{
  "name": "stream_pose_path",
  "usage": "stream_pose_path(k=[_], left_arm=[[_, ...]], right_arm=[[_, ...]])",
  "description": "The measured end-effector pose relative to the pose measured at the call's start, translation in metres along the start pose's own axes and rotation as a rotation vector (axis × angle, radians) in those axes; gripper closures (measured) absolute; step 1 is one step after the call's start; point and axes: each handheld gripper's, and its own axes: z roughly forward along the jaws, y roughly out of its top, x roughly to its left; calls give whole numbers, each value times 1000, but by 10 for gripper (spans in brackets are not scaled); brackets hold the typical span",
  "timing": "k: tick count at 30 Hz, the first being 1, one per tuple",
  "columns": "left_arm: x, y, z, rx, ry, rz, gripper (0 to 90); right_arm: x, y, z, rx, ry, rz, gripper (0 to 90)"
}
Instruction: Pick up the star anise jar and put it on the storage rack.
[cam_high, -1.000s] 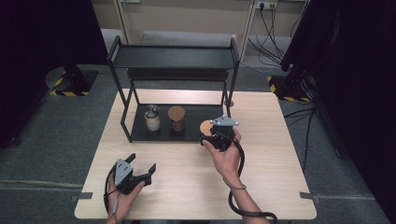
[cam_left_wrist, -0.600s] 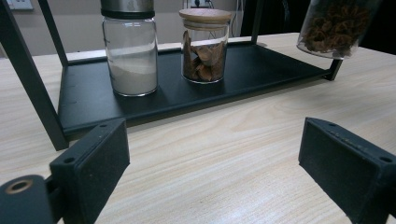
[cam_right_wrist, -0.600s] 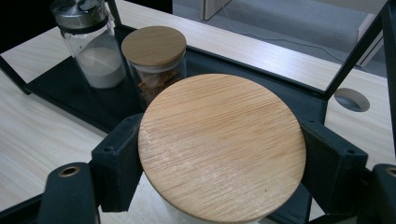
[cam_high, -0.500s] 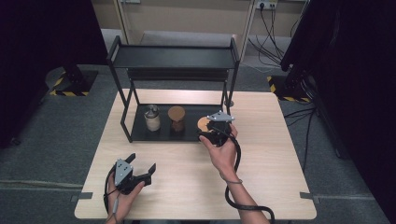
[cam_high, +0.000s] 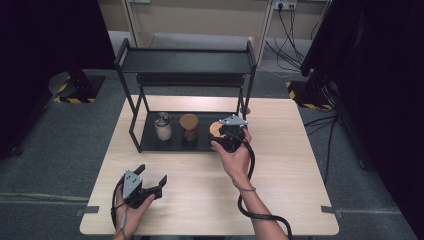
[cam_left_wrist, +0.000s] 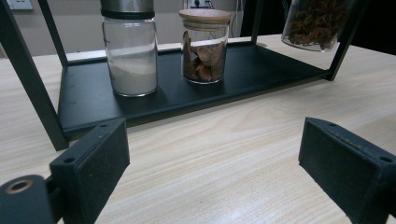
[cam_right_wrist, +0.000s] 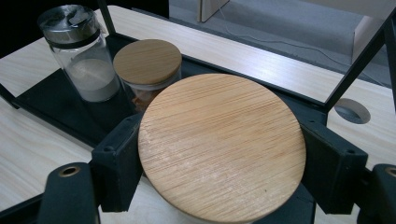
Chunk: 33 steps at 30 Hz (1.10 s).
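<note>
My right gripper (cam_high: 221, 133) is shut on a glass jar with a round wooden lid (cam_right_wrist: 222, 144); its jaws press the jar from both sides just under the lid. The jar (cam_left_wrist: 316, 23) holds brown star-shaped spice and hangs over the right end of the black rack's lower tray (cam_high: 150, 142). On that tray stand a metal-capped shaker of white powder (cam_high: 163, 126) and a second wooden-lidded jar (cam_high: 189, 126) with brown pieces. My left gripper (cam_high: 151, 174) rests open on the table near the front left, with nothing between its pads.
The black rack has an upper shelf (cam_high: 185, 61) over the tray and thin posts at its corners (cam_left_wrist: 28, 74). A round cable hole (cam_right_wrist: 352, 110) lies in the tabletop right of the rack. Bare light wood (cam_high: 200, 200) stretches in front of the rack.
My right gripper has edged a little left and toward the rack with the jar in it. The left gripper has stayed in place.
</note>
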Motion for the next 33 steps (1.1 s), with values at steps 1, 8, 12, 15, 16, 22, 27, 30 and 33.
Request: stream_pose_path(k=[1, 8, 12, 15, 16, 22, 27, 30, 33], left_arm=[[0, 0, 0, 0, 0, 0, 81], [0, 0, 0, -1, 0, 1, 80], [0, 0, 0, -1, 0, 1, 80], [0, 0, 0, 1, -1, 0, 80], [0, 0, 0, 0, -1, 0, 81], [0, 0, 0, 0, -2, 0, 81], [0, 0, 0, -1, -2, -2, 80], [0, 0, 0, -1, -2, -1, 80], [0, 0, 0, -1, -2, -1, 80]], right_arm=[[0, 1, 1, 0, -1, -1, 241], [0, 6, 3, 1, -6, 0, 241], [0, 8, 5, 2, -7, -1, 241], [0, 10, 7, 3, -9, -3, 241], [0, 10, 7, 4, -10, -1, 241], [-1, 14, 11, 6, -13, -1, 241], [-1, 17, 13, 10, -16, -4, 241], [-1, 19, 16, 12, -19, -1, 241], [-1, 20, 18, 13, -20, 4, 241]])
